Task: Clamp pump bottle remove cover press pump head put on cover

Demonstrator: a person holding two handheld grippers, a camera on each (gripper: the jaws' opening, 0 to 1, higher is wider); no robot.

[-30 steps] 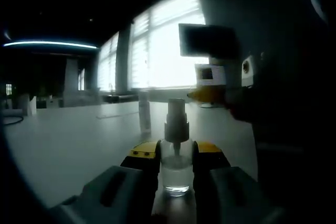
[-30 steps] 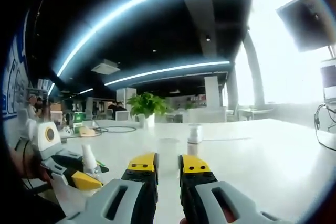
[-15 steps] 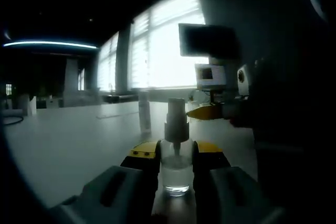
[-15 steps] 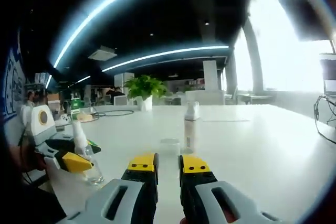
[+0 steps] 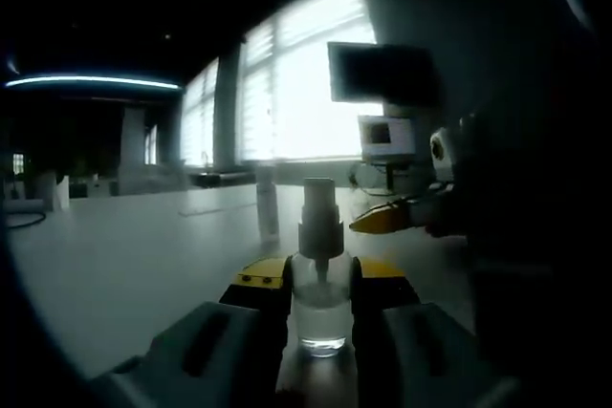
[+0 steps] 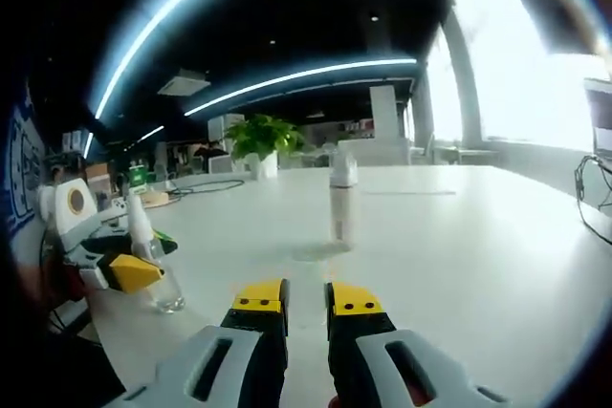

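Clear glass sits pinched between your left gripper's yellow-tipped jaws: the pump bottle stands upright on the white table, with its bare pump head rising above the jaws. That grip looks the same as it did a second ago, and the cover seems already off.

What has changed is your right hand. In the left gripper view, the right gripper's yellow tip has dropped from well above the pump head to about level with it, just off to the side and not touching. In the right gripper view the whole scene has slid down and back, so the camera has swung; the bottle and the left gripper holding it now sit at the left edge rather than ahead. The right gripper holds nothing, its jaws close together with only a narrow gap. My read is that you are lining up to press the pump head, though your jaws still point past it at the tall slim bottle standing farther out on the table.

I cannot make out the cover for certain; a faint pale ring lies on the table near that slim bottle, too washed out to name. The left gripper view is dark, and the right side of it is lost in shadow.
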